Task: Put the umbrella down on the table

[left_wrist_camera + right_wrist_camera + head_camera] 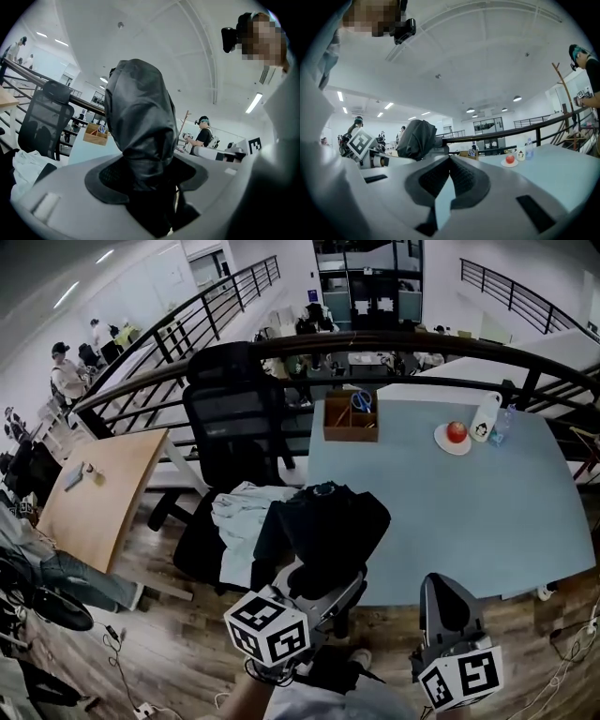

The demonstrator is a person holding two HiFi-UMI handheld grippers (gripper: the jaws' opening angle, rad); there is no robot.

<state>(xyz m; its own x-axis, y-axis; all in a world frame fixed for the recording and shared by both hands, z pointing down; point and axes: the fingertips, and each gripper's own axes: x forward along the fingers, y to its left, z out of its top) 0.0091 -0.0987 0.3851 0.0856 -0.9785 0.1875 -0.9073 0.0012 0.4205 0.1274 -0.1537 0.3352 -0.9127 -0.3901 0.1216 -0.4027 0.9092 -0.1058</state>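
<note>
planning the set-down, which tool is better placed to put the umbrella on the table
Left. The left tool is shut on the umbrella, close to the table's near left corner. The right tool is shut with nothing in it.

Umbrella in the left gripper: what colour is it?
The umbrella is black, clearest in the left gripper view.

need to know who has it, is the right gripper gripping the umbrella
No, the right gripper has nothing between its jaws, while the umbrella is clamped in the left gripper.
</note>
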